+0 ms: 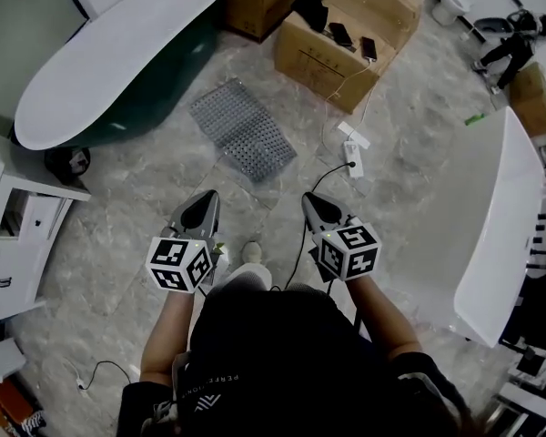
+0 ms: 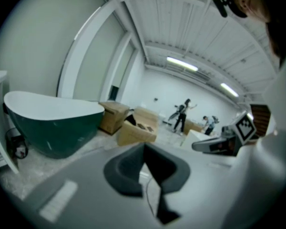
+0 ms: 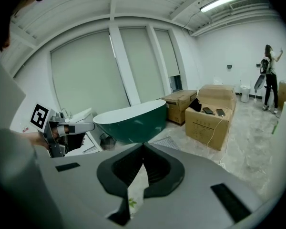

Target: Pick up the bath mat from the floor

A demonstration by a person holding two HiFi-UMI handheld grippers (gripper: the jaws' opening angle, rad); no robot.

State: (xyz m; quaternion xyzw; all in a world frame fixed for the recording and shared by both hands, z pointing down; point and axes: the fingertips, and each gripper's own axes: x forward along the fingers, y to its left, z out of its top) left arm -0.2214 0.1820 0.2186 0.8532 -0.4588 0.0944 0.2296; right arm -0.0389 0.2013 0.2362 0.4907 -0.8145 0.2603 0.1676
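the grey studded rectangular bath mat (image 1: 241, 130) lies beyond us, long axis far-left to near-right, nearer our left gripper (image 1: 206, 200) than our right gripper (image 1: 309, 201), both closed on nothing.

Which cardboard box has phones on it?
The lighter box with a white cable down its front: two phones lie on top. The darker box by the green bathtub shows none.

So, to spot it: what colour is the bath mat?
The bath mat is grey with a dotted texture, clearest in the head view.
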